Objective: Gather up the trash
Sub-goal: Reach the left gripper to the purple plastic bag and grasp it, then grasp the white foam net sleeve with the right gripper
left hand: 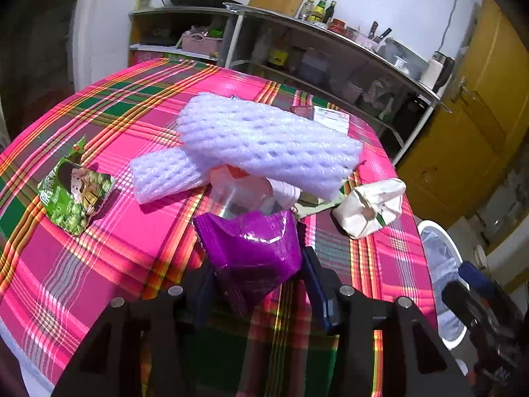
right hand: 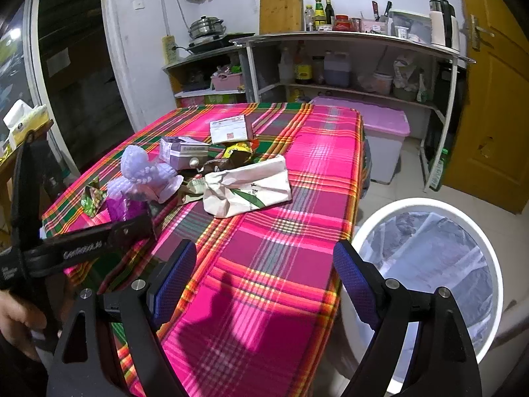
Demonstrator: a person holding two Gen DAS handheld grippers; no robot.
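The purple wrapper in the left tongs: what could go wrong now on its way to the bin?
1. The left tongs pinch the purple wrapper only at its lower part. The glossy film looks slippery, so it may slide out.
2. The foam net lies just beyond the wrapper. A careless lift could drag it, or the loose pile under it, along.
3. The bin stands on the floor past the table's right edge, so a slip on the way could drop the wrapper onto the floor.

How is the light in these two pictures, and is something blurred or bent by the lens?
Left wrist view: glare streak on the purple wrapper in the left gripper; shelf lines curve. Right wrist view: soft shadow on the tablecloth between the right gripper fingers; the bin rim bulges; edges darken.
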